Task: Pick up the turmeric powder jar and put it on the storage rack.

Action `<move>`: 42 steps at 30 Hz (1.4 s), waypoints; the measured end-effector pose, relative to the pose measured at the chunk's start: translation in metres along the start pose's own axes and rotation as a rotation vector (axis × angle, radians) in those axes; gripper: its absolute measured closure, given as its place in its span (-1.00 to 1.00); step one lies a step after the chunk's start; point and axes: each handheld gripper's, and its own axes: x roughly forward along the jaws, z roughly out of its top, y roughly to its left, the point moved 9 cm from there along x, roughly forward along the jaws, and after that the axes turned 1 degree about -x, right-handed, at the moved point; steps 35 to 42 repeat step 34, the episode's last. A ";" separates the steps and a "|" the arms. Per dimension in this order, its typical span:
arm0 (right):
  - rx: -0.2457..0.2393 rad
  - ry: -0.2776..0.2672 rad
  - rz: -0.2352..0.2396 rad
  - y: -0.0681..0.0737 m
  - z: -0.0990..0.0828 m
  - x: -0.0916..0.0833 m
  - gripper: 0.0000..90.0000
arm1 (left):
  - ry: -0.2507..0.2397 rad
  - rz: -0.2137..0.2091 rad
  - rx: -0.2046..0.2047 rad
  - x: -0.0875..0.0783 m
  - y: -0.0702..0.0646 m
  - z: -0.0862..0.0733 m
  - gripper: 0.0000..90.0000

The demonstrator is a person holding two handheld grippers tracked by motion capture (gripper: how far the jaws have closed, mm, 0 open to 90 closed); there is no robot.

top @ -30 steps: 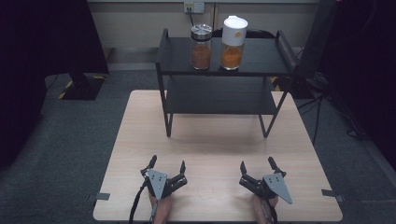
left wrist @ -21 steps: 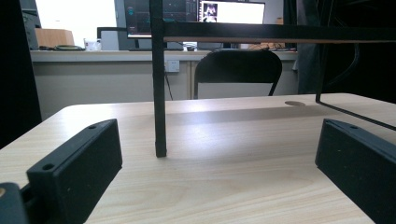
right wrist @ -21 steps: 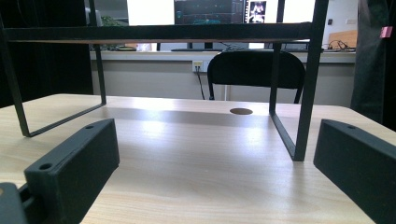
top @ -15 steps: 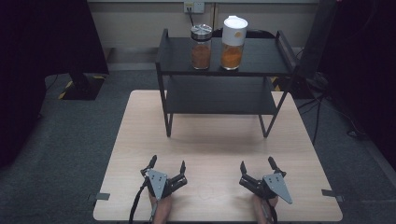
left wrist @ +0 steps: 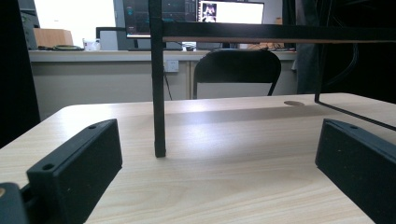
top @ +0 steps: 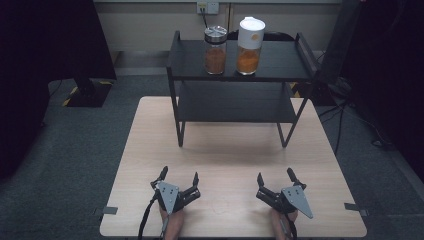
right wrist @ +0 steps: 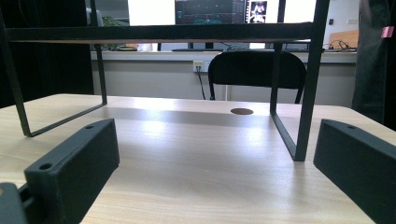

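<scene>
A black two-tier metal rack (top: 235,102) stands at the far half of the light wooden table (top: 150,150). On its top shelf sit a glass jar with a silver lid (top: 215,50) and a taller white-lidded jar (top: 249,46), both holding orange-brown contents. My left gripper (top: 180,177) rests near the table's front edge, open and holding nothing. My right gripper (top: 275,176) rests to its right, also open and holding nothing. The left gripper view has a rack leg (left wrist: 159,93) between its jaws. In the right gripper view a rack leg (right wrist: 306,93) stands ahead.
A black chair (left wrist: 237,72) stands behind the table, with a wall socket (top: 208,6) and monitors (right wrist: 215,11) beyond. Dark curtains flank both sides. A round hole (right wrist: 242,111) marks the tabletop. Cables (top: 350,107) lie on the grey floor at right.
</scene>
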 end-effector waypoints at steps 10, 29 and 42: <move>0.000 0.000 0.008 -0.001 0.000 0.000 -1.00 | 0.000 0.000 0.000 0.000 0.000 0.000 -1.00; 0.001 0.000 0.013 -0.001 0.000 0.000 -1.00 | 0.000 0.000 0.000 0.000 0.000 0.000 -1.00; 0.001 0.000 0.014 -0.001 0.000 0.000 -1.00 | 0.000 -0.004 0.000 0.000 0.000 0.000 -1.00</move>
